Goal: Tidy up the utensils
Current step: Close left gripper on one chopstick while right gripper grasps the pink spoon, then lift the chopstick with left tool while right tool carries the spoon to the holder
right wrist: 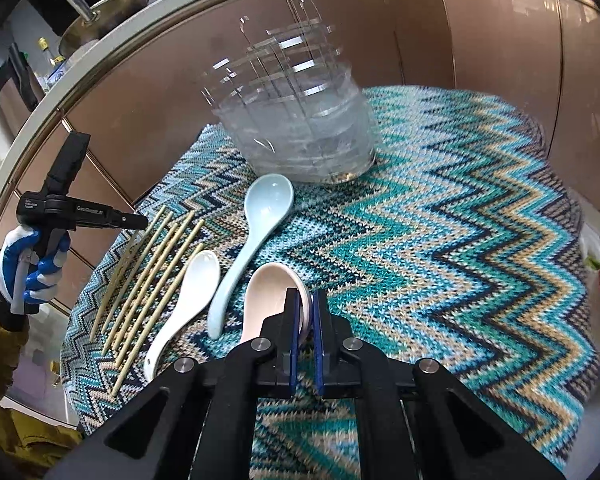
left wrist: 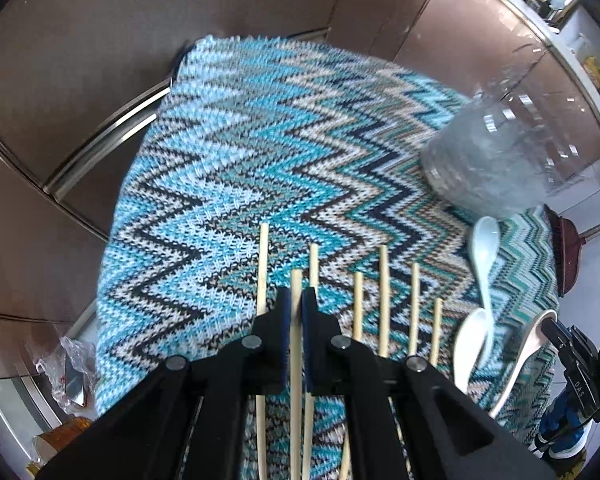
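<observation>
Several bamboo chopsticks (left wrist: 384, 300) lie side by side on the zigzag knitted cloth (left wrist: 260, 152). My left gripper (left wrist: 296, 300) is shut on one chopstick (left wrist: 295, 360) in the row. In the right wrist view the chopsticks (right wrist: 148, 280) lie at the left, beside a white spoon (right wrist: 184, 304), a light blue spoon (right wrist: 252, 236) and a pink spoon (right wrist: 268, 300). My right gripper (right wrist: 306, 300) is shut on the pink spoon's bowl rim. A clear plastic holder (right wrist: 300, 128) with dividers stands behind the spoons.
The cloth (right wrist: 460, 240) covers a small table set against brown cabinet doors (right wrist: 500, 32). The left gripper and gloved hand (right wrist: 40, 248) show at the table's left edge. The clear holder (left wrist: 500, 152) stands at the far right in the left wrist view.
</observation>
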Demonstrator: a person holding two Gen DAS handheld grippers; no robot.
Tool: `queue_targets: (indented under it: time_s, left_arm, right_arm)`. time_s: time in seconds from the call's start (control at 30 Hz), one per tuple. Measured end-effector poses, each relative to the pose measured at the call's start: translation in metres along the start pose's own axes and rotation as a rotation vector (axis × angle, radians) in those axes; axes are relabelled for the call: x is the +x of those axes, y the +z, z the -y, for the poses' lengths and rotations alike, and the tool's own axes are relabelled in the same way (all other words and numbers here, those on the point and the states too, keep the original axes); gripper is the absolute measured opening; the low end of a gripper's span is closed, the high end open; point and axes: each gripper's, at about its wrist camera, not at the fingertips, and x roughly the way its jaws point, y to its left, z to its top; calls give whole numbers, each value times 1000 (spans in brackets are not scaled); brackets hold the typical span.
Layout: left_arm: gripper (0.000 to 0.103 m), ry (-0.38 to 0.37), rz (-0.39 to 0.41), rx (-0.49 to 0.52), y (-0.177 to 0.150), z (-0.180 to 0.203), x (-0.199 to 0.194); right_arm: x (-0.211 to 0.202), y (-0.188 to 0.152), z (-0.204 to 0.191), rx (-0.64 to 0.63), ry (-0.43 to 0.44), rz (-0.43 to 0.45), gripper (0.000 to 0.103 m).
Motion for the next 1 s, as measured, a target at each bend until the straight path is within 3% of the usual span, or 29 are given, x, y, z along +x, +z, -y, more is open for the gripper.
queue_targets:
  time_s: [0.23, 0.7, 1.0]
  left_arm:
    - [5, -9, 131, 37, -20, 4, -53]
    - [5, -128, 354, 14, -68, -5, -151]
    - [5, -192, 518, 48, -48, 22, -208]
  right_arm:
    - [-44, -7, -27, -37, -52, 65, 6]
    - [-124, -24, -94, -107, -133, 188, 6]
    - [-173, 10, -115, -149, -203, 337, 6]
